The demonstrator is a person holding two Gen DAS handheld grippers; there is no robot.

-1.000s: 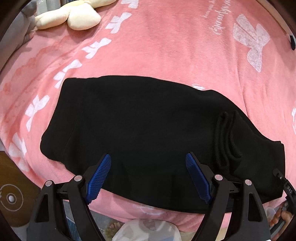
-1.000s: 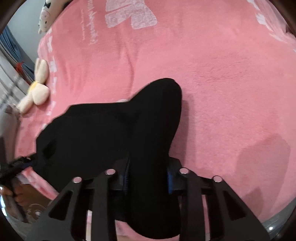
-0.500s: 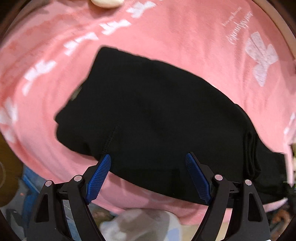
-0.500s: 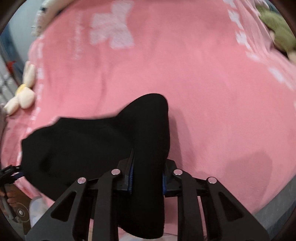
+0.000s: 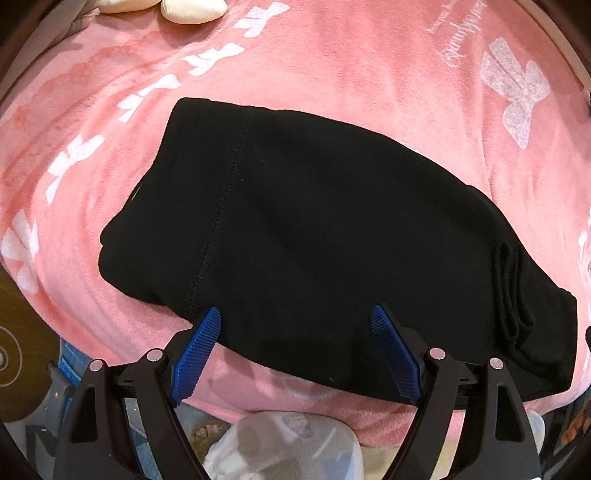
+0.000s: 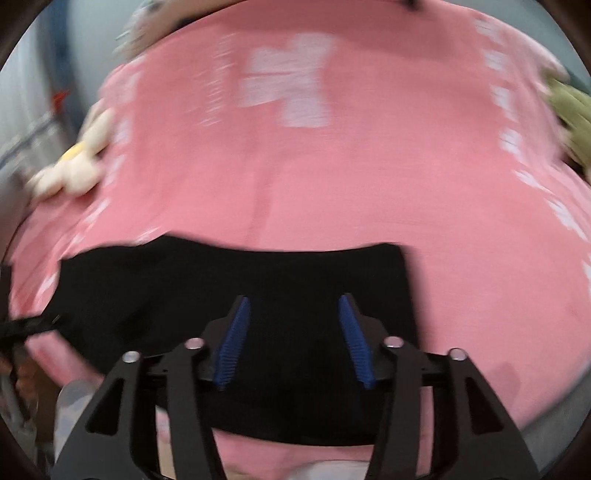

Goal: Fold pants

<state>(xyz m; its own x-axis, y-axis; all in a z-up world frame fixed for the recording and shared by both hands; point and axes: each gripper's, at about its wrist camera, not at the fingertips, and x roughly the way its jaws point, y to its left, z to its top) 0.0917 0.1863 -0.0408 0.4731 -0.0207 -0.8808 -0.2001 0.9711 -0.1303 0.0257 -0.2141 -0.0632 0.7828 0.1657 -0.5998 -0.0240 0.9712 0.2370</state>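
Note:
The black pants (image 5: 314, 229) lie folded flat on the pink blanket (image 5: 369, 74), near its front edge. A stitched seam runs down their left part and a bunched fold sits at their right end. My left gripper (image 5: 295, 317) is open and empty, its blue pads just above the pants' near edge. In the blurred right wrist view the pants (image 6: 184, 280) lie as a flat dark band. My right gripper (image 6: 293, 306) is open over them and holds nothing.
A cream plush toy (image 5: 184, 9) lies at the far left of the blanket, also in the right wrist view (image 6: 74, 166). A green plush (image 6: 572, 114) sits at the right. White cloth (image 5: 288, 443) and floor lie below the bed edge.
My right gripper has let go of the pants' end and opened; that end now lies flat. The left gripper stayed open and shifted a little over the pants.

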